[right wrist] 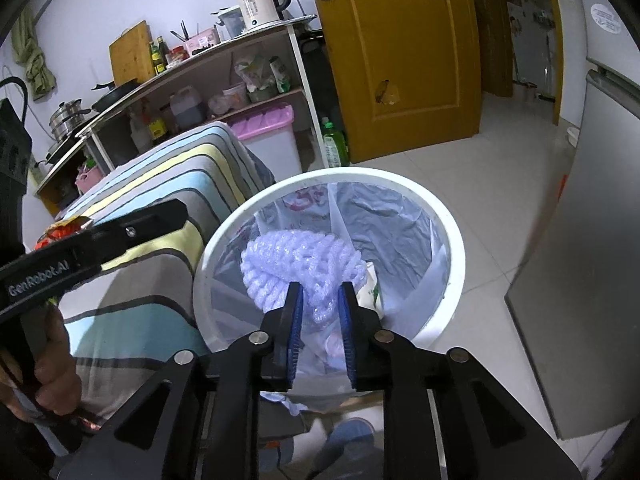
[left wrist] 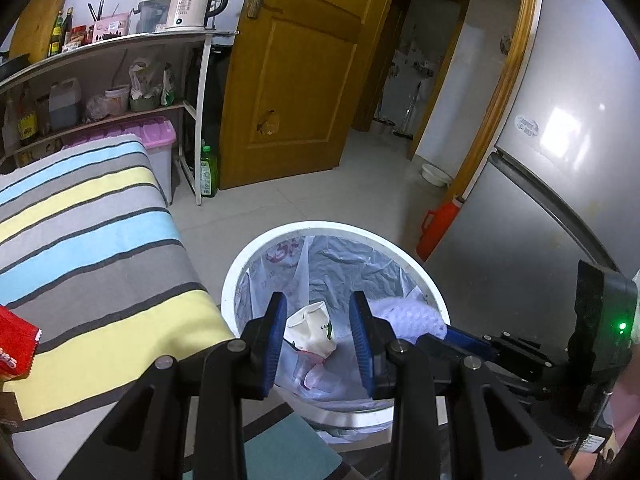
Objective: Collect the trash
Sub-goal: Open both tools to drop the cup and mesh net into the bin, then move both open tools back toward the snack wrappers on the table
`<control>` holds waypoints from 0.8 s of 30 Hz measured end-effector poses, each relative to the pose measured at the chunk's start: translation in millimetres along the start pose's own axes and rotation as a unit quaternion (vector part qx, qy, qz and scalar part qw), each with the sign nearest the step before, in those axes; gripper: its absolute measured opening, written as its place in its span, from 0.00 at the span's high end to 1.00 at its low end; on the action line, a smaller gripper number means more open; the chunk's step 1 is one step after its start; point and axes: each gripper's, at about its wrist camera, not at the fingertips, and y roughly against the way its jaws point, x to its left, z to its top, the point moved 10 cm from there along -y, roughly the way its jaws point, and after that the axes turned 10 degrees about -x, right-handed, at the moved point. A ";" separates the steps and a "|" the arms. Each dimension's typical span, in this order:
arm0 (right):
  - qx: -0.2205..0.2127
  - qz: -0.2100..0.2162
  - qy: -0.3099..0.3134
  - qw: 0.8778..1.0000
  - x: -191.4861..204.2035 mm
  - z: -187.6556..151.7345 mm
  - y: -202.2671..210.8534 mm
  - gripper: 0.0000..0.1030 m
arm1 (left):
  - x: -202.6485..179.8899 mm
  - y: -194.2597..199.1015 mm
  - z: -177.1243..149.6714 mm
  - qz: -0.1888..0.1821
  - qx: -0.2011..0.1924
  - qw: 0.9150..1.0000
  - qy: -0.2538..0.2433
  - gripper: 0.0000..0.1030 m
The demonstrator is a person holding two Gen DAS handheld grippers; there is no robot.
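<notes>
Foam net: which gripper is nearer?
Right. The right gripper has the foam net between its fingers over the bin. The left gripper is beside it, over a paper cup in the bin.

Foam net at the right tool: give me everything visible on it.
The foam net is pale lilac, soft mesh foam, crumpled into a loose ribbed bundle. It hangs over the white bin's lined mouth, its lower end between the right tool's blue pads; whether they still press it is unclear. It overlaps a crushed paper cup.
</notes>
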 end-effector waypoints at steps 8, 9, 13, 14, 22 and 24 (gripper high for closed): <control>-0.012 0.002 0.004 1.000 4.3 4.6 11.4 0.60 | 5.2 21.2 4.4 0.006 -0.015 1.000 0.000 0.67; -0.015 0.004 0.005 1.000 5.8 5.6 13.6 0.60 | 5.4 26.5 5.0 0.006 -0.019 1.000 0.000 0.67; -0.031 0.014 0.012 0.999 17.5 11.8 27.2 0.60 | 8.7 43.2 9.5 0.010 -0.033 0.999 -0.001 0.67; -0.034 0.016 0.014 0.999 20.2 12.8 29.9 0.60 | 9.4 46.0 9.9 0.011 -0.035 0.999 -0.001 0.67; -0.064 0.039 0.033 0.997 51.0 24.6 56.3 0.60 | 22.5 82.2 12.6 0.024 -0.061 0.998 0.003 0.67; -0.068 0.045 0.040 0.996 59.8 25.3 62.4 0.60 | 26.0 91.7 12.3 0.028 -0.067 0.997 0.005 0.67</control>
